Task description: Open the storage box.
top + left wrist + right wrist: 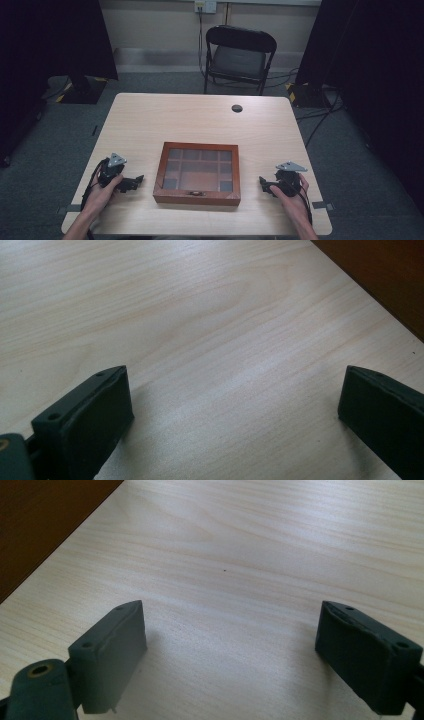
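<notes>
From the high view, one flat brown wooden box with a glass lid (197,173) sits shut near the front of the pale wooden worktop (200,120). Through the glass I count twelve little compartments; what is in them is too dim to tell. One left gripper (136,181) and one right gripper (263,183) rest on either side of the box, not touching it. One black folding chair (239,56) stands behind.

Left gripper view: two black fingers (95,415) stand wide, the box corner (385,275) beyond.

Right gripper view: two fingers (112,647) stand wide, holding nothing, box edge (40,525) near.
</notes>
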Action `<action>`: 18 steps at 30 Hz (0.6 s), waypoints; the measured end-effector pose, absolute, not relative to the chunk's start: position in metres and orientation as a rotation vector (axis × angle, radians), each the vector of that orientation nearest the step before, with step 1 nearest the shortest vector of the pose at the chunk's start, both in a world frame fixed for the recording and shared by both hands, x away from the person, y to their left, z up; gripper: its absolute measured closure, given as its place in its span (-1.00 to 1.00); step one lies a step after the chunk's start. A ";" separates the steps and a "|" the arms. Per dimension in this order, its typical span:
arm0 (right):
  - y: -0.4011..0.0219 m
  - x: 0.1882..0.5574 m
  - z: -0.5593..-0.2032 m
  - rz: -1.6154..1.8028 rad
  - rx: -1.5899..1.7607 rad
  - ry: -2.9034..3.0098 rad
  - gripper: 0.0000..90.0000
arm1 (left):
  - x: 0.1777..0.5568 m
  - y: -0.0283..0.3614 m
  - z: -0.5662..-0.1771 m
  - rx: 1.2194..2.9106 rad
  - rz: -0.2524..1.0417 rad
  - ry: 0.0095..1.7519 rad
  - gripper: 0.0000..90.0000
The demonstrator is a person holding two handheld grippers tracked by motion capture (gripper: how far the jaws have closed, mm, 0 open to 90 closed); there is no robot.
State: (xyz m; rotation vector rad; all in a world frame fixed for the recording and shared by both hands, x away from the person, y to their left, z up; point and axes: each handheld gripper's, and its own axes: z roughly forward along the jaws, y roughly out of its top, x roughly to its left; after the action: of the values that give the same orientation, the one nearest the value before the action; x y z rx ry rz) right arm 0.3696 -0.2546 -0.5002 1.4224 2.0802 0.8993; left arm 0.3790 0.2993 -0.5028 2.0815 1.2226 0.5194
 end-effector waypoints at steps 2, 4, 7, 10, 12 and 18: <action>-0.255 0.370 -0.500 0.899 1.424 2.079 -0.73 | 0.379 0.299 -0.503 2.082 0.518 1.221 -1.00; -0.255 0.370 -0.500 0.899 1.423 2.079 -0.73 | 0.379 0.299 -0.503 2.080 0.519 1.224 -1.00; -0.255 0.370 -0.500 0.900 1.421 2.083 -0.73 | 0.379 0.299 -0.503 2.079 0.519 1.224 -1.00; -0.256 0.371 -0.497 0.887 1.444 2.089 -0.67 | 0.379 0.299 -0.503 2.083 0.518 1.222 -1.00; -0.258 0.371 -0.495 0.898 1.456 2.095 -0.65 | 0.379 0.299 -0.503 2.078 0.519 1.225 -1.00; -0.258 0.367 -0.483 0.968 1.432 2.106 -0.51 | 0.379 0.299 -0.503 2.078 0.519 1.225 -1.00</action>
State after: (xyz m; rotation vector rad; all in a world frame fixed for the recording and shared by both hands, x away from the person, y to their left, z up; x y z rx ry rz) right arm 0.3668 -0.2579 -0.4835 1.4321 2.1059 0.9684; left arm 0.3792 0.2993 -0.5029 2.0780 1.2249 0.5187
